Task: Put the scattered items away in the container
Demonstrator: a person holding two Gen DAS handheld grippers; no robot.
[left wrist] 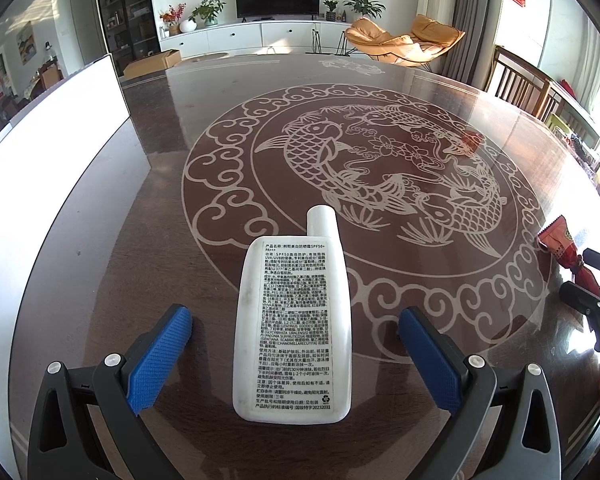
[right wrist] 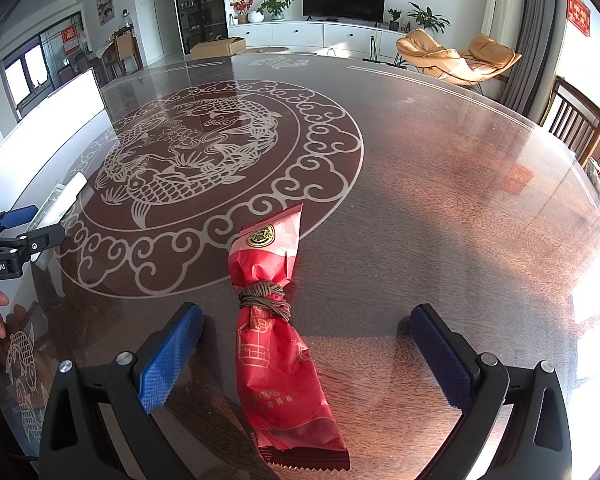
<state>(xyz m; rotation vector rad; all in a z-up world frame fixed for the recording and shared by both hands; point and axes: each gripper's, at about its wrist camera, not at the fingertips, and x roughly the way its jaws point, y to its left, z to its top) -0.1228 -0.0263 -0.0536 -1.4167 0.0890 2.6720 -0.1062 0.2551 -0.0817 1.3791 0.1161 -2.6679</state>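
White bottle [left wrist: 292, 328] between wide-open left tool [left wrist: 296, 320], seemingly untouched.

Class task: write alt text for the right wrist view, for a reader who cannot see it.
A red snack packet, tied round its middle with brown twine, lies on a dark glass-topped table between the open blue fingers of the right gripper. At the far left, the left gripper sits by a white bottle.

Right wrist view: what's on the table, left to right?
Left hand-held gripper → white bottle → red packet, lying between the right hand-held gripper's open fingers.
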